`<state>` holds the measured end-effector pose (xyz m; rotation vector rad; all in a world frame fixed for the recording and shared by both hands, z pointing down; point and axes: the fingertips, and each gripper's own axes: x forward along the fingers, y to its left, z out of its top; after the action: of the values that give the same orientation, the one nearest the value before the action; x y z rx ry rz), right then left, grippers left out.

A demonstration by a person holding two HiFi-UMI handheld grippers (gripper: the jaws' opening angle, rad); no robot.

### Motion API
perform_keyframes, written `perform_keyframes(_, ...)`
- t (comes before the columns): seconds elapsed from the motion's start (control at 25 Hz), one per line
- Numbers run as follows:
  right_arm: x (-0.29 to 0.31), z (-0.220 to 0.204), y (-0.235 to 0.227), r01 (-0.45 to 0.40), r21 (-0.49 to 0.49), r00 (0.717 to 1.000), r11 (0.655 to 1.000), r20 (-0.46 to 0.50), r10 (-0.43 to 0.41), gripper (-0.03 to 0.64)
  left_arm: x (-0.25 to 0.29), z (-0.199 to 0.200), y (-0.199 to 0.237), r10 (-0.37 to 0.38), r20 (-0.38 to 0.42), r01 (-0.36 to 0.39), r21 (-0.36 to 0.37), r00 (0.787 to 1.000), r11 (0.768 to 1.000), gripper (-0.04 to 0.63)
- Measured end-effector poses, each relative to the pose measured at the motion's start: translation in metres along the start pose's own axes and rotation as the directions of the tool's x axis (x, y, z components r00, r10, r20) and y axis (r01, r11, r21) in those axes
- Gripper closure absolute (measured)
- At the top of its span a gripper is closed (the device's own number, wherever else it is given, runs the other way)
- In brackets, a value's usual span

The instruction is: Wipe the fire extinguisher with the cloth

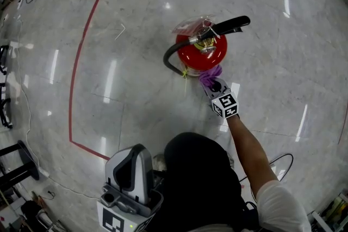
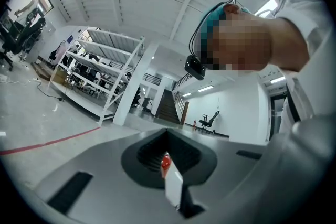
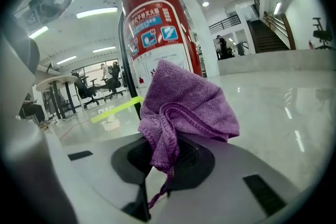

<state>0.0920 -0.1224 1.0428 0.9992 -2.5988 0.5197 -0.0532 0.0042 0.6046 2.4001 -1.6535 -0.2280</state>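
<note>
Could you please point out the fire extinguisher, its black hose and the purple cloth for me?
fire extinguisher [image 1: 212,60]: head view, red shoulder of the cylinder.
black hose [image 1: 167,57]: head view, outer bend of the loop.
purple cloth [image 3: 189,105]: right gripper view, middle of the bunched fabric.

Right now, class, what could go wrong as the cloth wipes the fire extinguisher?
The fire extinguisher stands free on glossy floor, and the left hand-held gripper is far from it; a hard push may tip it. The right hand-held gripper pinches only a fold of the cloth, which might slip out.
</note>
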Motion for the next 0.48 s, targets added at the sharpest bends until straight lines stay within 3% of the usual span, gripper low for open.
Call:
perform_keyframes(0.24,0.015,-0.031,-0.002,0.014,0.070,0.997,0.997,-0.077,-0.008,0.568,-0.002,-0.003,0.003,-0.003,-0.002,0.003,0.005,1.000,1.000,0.591)
perform_keyframes(0.48,-0.006,-0.007,0.005,0.019,0.134,0.999,0.991,-0.028,-0.015,0.568,-0.002,-0.007,0.007,-0.006,-0.005,0.006,0.001,1.000,1.000,0.591)
